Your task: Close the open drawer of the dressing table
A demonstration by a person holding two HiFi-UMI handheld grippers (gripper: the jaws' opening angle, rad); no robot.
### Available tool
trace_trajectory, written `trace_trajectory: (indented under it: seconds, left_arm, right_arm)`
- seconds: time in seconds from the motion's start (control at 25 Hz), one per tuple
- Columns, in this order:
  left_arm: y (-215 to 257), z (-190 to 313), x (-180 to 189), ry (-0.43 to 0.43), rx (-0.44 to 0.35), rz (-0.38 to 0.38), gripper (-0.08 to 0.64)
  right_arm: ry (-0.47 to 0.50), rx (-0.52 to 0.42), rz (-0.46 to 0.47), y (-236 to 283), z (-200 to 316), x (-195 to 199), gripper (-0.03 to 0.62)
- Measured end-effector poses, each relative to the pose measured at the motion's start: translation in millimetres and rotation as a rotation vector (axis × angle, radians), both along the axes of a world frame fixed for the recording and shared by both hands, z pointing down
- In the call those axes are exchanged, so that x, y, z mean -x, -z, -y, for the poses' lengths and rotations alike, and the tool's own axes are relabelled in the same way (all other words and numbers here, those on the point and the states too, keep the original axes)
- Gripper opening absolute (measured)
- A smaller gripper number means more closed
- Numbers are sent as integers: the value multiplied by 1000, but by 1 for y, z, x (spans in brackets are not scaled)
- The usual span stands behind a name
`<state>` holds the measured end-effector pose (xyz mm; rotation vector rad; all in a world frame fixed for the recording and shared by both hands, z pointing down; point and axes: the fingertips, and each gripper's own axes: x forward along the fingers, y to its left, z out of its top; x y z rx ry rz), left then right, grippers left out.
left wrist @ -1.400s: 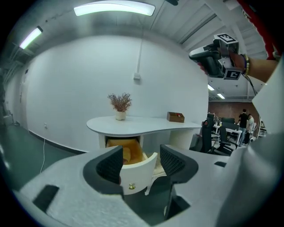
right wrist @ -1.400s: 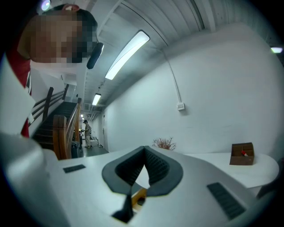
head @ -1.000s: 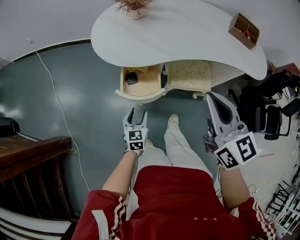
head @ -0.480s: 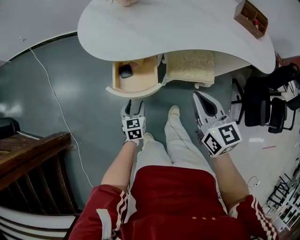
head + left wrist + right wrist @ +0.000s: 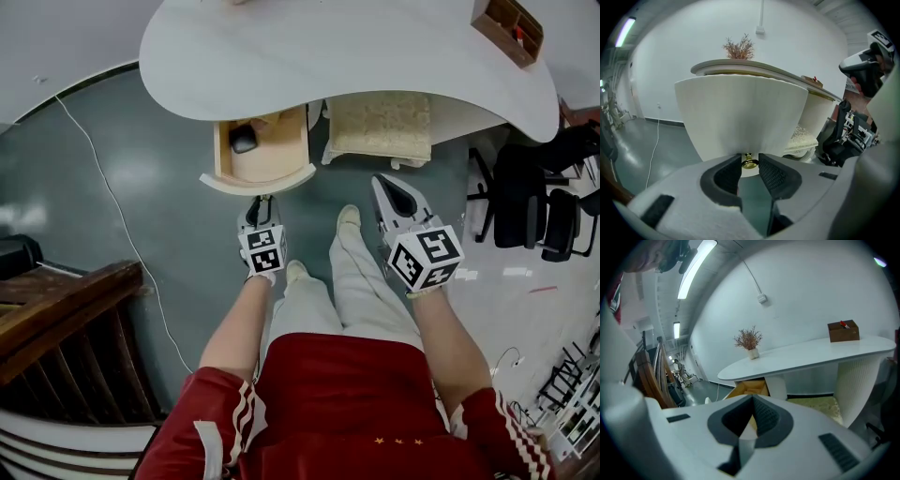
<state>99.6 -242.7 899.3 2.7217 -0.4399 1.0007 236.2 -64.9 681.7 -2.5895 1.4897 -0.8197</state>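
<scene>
Both tongs sit lower & nearer the dresser than a sec ago. Left gripper (image 5: 750,161) has jaws just closing round the small brass knob (image 5: 750,163), pads seemingly touching it each side. Right gripper (image 5: 753,401) is pinched together, empty. Knob sits low-centre on the curved white drawer front (image 5: 740,117). The drawer (image 5: 267,159) stands pulled well out under the dressing table (image 5: 356,47), w/ a dark item (image 5: 243,139) inside. Prob. light, stiff wood; knob small, slick, so pushing flat on the front looks safest.
</scene>
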Motion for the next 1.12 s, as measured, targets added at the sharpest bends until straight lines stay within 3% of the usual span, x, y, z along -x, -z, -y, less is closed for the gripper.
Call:
trace_trajectory:
  seconds: [0.56, 1.12]
  left_arm:
    - [-9, 0, 0, -29, -2, 51, 101]
    - [-2, 17, -34, -23, -39, 54, 101]
  right_arm:
    - [-28, -33, 37, -12, 0, -8, 5]
    - [-8, -6, 93, -31, -5, -17, 3]
